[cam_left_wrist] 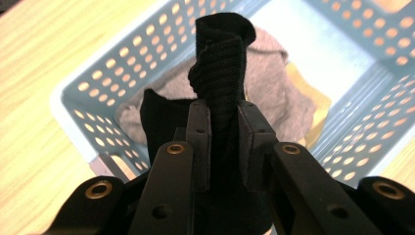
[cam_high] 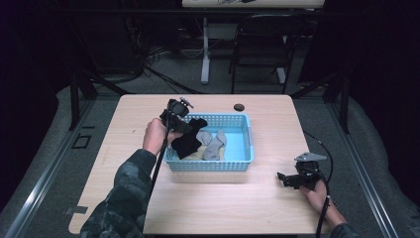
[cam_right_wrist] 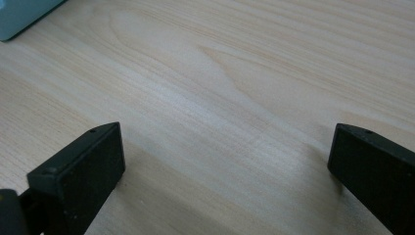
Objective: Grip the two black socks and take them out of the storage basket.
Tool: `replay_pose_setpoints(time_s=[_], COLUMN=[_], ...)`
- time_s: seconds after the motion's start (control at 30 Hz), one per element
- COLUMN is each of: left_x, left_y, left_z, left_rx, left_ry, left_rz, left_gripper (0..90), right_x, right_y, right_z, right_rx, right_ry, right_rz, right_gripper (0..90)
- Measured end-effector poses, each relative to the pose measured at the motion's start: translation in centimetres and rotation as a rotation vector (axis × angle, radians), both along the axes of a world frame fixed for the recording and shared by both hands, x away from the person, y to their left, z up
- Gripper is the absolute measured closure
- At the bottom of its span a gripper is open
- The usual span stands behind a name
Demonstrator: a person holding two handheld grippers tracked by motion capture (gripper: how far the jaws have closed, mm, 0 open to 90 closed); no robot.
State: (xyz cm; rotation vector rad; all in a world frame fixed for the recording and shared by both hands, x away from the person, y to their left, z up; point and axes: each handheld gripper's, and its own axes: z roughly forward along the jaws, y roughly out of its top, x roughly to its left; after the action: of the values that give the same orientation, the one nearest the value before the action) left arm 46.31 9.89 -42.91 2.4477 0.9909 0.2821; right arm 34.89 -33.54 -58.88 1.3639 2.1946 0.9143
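The left claw [cam_left_wrist: 222,142] is clamped tight on a black sock [cam_left_wrist: 220,73], pinching it mid-length so that one end stands up past the jaws and the rest trails down over the near-left corner of the blue basket [cam_high: 245,144], where grey socks [cam_high: 212,144] lie. To do this lift well, I'd say keep that pinch firm and draw the sock straight up until its hanging end clears the rim, so it snags neither the mesh wall nor the grey pair. The right claw [cam_high: 286,179] rests wide open, holding nothing, on the worktop [cam_high: 223,203] well off to the right, ready to take the loose end.
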Motion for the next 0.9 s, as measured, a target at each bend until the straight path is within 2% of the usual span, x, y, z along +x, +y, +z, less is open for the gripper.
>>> replay_pose_setpoints(time_s=[0.2, 0.43, 0.57, 0.67, 0.9], left_x=[-0.1, 0.0, 0.0, -0.2, -0.5], left_y=[-0.5, -0.5, -0.3, -0.2, 1.1], left_z=[1.6, 2.5, 3.1, 3.6, 4.9], left_rx=[-0.004, -0.005, -0.020, -0.009, -0.024], left_ry=[-0.019, -0.026, -0.035, -0.047, -0.074], left_rz=[-0.016, -0.023, -0.022, -0.021, 0.002], left_gripper=[77.5, 77.4, 77.4, 77.3, 77.5], right_x=[0.0, 0.0, 0.0, 0.0, 0.0], right_y=[0.0, 0.0, 0.0, 0.1, 0.1], right_z=[0.0, 0.0, 0.0, 0.0, 0.0], right_rx=[0.000, -0.001, -0.001, 0.000, 0.000], right_ry=[-0.002, -0.001, -0.001, -0.001, -0.001], right_rz=[-0.004, -0.008, -0.008, -0.011, -0.012], right_gripper=[0.0, 0.0, 0.0, 0.0, 0.0])
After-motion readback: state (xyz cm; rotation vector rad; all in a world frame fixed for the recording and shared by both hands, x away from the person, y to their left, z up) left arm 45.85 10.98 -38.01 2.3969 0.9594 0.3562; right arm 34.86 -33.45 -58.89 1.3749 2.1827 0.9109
